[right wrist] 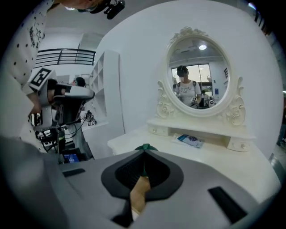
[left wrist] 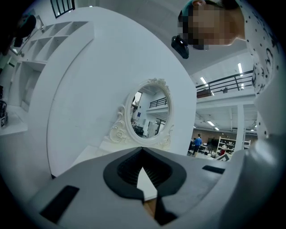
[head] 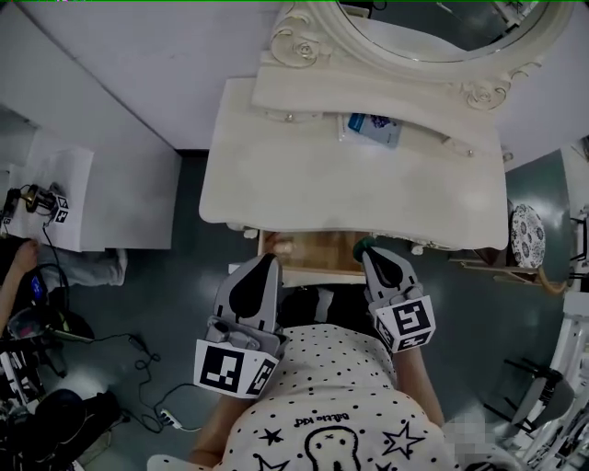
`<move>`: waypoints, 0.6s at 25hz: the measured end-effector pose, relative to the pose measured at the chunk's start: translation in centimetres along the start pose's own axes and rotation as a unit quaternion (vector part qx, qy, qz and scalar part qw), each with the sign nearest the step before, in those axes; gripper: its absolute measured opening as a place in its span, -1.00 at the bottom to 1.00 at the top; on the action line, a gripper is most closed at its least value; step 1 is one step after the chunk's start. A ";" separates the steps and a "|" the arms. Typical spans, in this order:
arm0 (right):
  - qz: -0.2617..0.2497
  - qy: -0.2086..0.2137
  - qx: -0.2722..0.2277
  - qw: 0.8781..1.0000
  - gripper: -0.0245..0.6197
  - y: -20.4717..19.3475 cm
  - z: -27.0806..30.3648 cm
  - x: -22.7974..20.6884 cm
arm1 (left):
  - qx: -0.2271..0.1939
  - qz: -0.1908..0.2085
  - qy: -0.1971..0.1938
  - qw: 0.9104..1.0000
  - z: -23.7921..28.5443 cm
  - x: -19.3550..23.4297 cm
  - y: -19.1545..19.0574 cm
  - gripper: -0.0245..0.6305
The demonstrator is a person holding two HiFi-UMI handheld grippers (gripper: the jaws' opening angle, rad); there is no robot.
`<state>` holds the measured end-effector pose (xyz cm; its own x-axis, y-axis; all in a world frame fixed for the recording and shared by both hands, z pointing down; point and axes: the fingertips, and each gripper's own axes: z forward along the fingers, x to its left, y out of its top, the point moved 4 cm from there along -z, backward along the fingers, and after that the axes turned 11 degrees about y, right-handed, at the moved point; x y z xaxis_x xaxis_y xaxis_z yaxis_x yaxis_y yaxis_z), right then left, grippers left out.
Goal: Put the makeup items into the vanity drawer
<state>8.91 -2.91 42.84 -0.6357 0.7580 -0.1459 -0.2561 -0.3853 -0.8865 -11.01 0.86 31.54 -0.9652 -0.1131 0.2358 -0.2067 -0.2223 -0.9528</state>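
The cream vanity table (head: pixel 304 175) has its wooden drawer (head: pixel 317 253) pulled out at the front edge. My right gripper (head: pixel 366 250) is over the drawer's right part, shut on a small dark green item (head: pixel 361 245); that green item (right wrist: pixel 145 147) pokes out at the jaw tips in the right gripper view. My left gripper (head: pixel 267 269) hovers at the drawer's left part, and its jaws (left wrist: pixel 144 179) are shut with nothing between them. A blue and white packet (head: pixel 372 129) lies on the vanity's raised shelf, also seen as the packet (right wrist: pixel 190 140) under the mirror.
An oval mirror (head: pixel 442 28) in a carved frame stands at the vanity's back. A white side table (head: pixel 55 198) with a small object is at the left, cables lie on the dark floor (head: pixel 147 386), and a patterned stool (head: pixel 527 235) stands at the right.
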 end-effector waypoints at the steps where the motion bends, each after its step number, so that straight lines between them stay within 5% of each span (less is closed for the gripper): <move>1: -0.006 0.010 0.012 1.000 -0.90 -0.6 0.7 0.1 | 0.000 0.000 0.005 1.000 -0.1 0.2 0.0 -0.94; 15: -0.084 0.120 0.177 0.973 -0.90 -8.8 8.5 -0.5 | 0.003 -0.005 0.075 0.997 -1.5 2.0 -0.3 -0.94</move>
<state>5.30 -4.37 54.49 -0.3845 0.9112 -0.1477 -0.6035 -0.3693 -0.7067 -13.11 2.16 32.00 -0.9762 0.0361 0.2138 -0.2164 -0.2286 -0.9492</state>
